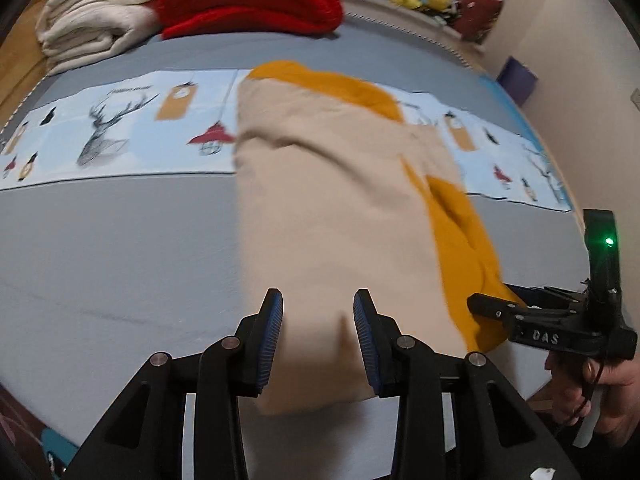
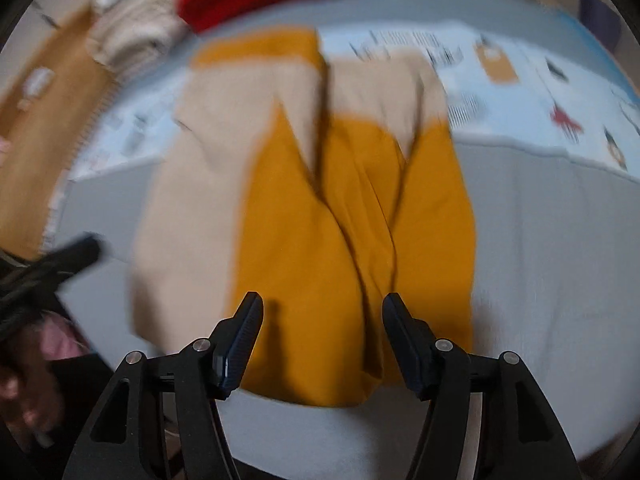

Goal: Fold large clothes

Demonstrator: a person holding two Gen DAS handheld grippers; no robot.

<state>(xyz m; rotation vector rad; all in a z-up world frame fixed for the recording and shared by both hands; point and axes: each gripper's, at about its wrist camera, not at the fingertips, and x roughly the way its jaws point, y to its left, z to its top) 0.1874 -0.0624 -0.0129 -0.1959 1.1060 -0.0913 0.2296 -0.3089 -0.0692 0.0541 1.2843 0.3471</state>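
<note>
Beige-and-mustard garment [image 1: 336,208]: laid lengthwise on bed [image 1: 120,248], partly folded. Left tool [image 1: 318,320] and right tool [image 2: 322,340]: released, poised at near hem for regrasping.

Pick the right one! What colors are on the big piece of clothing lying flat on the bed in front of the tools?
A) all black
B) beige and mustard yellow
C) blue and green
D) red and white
B: the garment spread on the grey bed shows a beige panel next to mustard-yellow parts, seen in both wrist views; the red and cream things are separate folded piles at the far side.
</note>
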